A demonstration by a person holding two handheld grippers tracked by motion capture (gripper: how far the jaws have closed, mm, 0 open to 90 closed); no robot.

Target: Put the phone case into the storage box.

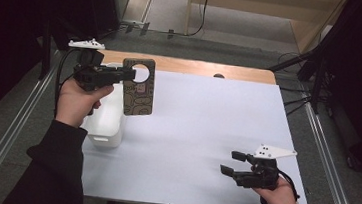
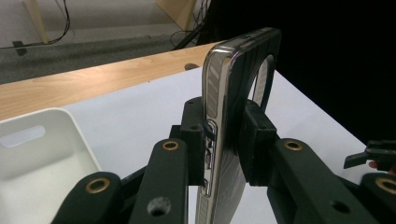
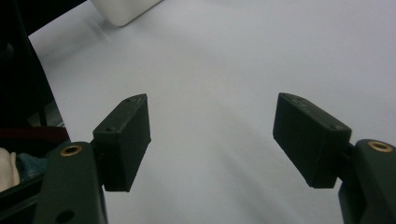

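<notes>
Gripping a phone case (image 1: 139, 85) by its edge, the left tool (image 1: 124, 74) holds it upright in the air above the white bin (image 1: 107, 120) at the tabletop's (image 1: 201, 129) left edge. Right tool (image 1: 233, 163) rests near the front right corner, jaws apart, nothing between them.

Phone case (image 1: 138, 89), brown and patterned with a round cutout near its top, hangs upright above the tabletop (image 1: 201, 129), clamped near its top edge.
</notes>
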